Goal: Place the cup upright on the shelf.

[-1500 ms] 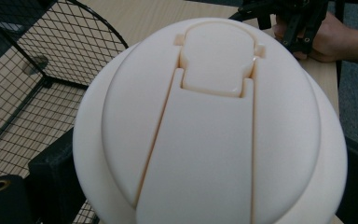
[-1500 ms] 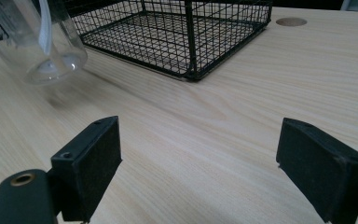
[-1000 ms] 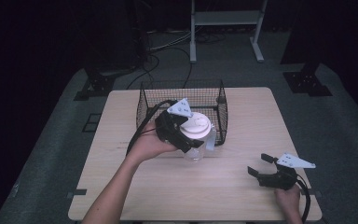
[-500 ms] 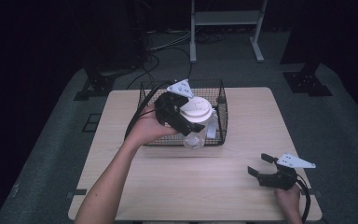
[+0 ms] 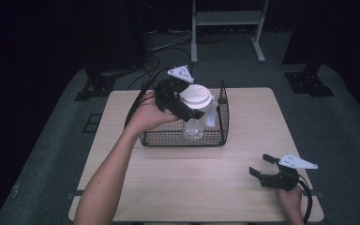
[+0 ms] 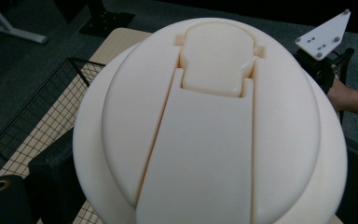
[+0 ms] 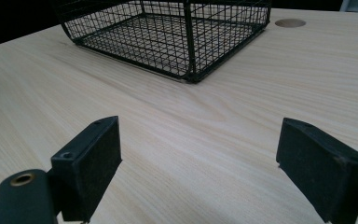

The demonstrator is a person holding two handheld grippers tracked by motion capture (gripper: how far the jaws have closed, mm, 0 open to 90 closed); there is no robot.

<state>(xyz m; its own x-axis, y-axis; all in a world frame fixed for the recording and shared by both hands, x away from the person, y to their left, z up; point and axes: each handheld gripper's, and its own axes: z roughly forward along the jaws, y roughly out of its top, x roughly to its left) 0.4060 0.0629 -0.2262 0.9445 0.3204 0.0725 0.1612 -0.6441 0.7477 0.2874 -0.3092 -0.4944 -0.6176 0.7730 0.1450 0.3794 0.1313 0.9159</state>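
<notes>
A clear plastic jar (image 5: 193, 127) with a wide cream-white lid (image 5: 196, 97) hangs over the black wire basket (image 5: 183, 142), and my left gripper (image 5: 193, 110) is shut on it just below the lid. Its lower end dips between the basket walls; whether it touches the basket floor I cannot tell. In the left gripper view the lid (image 6: 209, 130) is very close, with the basket (image 6: 51, 116) to its left. My right gripper (image 5: 261, 165) rests near the table's front right corner, open (image 7: 200, 158) and with nothing in it, facing the basket (image 7: 168, 37).
The basket stands at the back middle of the light wooden table (image 5: 192, 187). A round cable hole (image 7: 290, 22) lies behind the basket. On the dark floor beyond are a metal stand (image 5: 225, 18), cables (image 5: 168, 47) and black stand feet (image 5: 309, 79).
My left gripper has carried the jar up and back from in front of the basket to over it. The right gripper has stayed in place.
</notes>
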